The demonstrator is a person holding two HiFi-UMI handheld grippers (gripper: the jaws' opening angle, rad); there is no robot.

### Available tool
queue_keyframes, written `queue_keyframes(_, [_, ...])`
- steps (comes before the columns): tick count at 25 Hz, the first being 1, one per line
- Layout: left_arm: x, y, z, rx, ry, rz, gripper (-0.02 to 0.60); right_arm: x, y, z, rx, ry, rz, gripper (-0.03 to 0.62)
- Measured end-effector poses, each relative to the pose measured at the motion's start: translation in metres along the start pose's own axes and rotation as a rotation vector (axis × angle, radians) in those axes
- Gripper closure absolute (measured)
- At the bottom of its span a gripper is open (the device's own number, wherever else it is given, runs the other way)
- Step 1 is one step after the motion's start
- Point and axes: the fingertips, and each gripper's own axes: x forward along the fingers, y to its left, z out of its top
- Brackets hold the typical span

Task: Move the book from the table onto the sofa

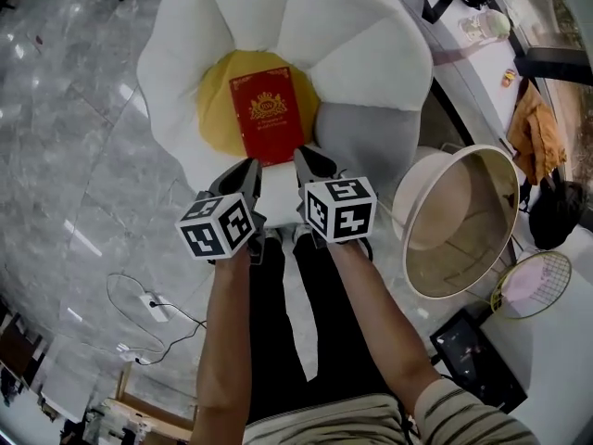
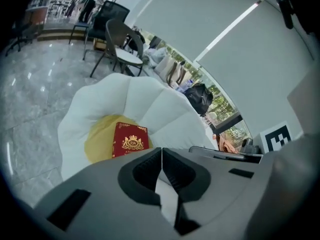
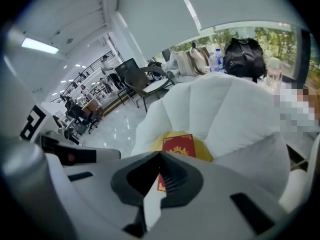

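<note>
Nearest, head view: two bare forearms, one striped sleeve cuff [image 1: 463, 415] at lower right. Each hand carries one tool, two in all.

Left gripper [image 1: 245, 172]: one marker cube [image 1: 220, 225] on its back. In the left gripper view its tips [image 2: 161, 150] are pressed together, and nothing is between them.

Right gripper [image 1: 309, 161]: one marker cube [image 1: 340, 209]. In the right gripper view its tips [image 3: 160, 154] are also together and hold nothing.

The two grippers sit side by side, near each other but apart, both pointing away and downward.

Just past the tips lies one book [image 1: 269, 114], red with a gold crest, flat and cover up. It rests on the single yellow centre cushion [image 1: 215, 91] of one white petal-shaped sofa [image 1: 361, 26]. Neither gripper touches the book. Both gripper views show it [image 2: 130, 140] [image 3: 178, 146] lying free on the sofa [image 2: 150, 99] [image 3: 235, 109].

Right of the sofa is one round rimmed table [image 1: 463, 239], and nothing on it can be made out. Near its right edge is one badminton racket [image 1: 530, 284].

Left, on the marble floor [image 1: 65, 109], lies one white power strip [image 1: 151, 306] with a dark cable.

Far, left gripper view: two dark chairs [image 2: 117, 41] and one black bag [image 2: 199, 96] by the window.
</note>
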Motion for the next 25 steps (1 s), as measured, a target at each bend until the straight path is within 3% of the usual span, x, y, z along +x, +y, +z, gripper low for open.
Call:
queue_keyframes(5, [-0.044,-0.039,0.010,0.050,-0.042,-0.010,0.577,-0.054,0.028,0.023,0.020,-0.062,0.073,0.580])
queue_keyframes(14, [-0.122,-0.105,0.034,0.158,-0.119,-0.014,0.577,-0.142,0.071,0.058,-0.091,-0.145,0.107,0.580])
queue_keyframes(20, [-0.170,-0.143,0.036,0.248,-0.120,-0.026,0.577,-0.208,0.102,0.075,-0.059,-0.191,0.117,0.580])
queue_keyframes(25, [-0.206,-0.190,0.082,0.298,-0.208,-0.034,0.577,-0.244,0.120,0.117,-0.113,-0.240,0.121,0.580])
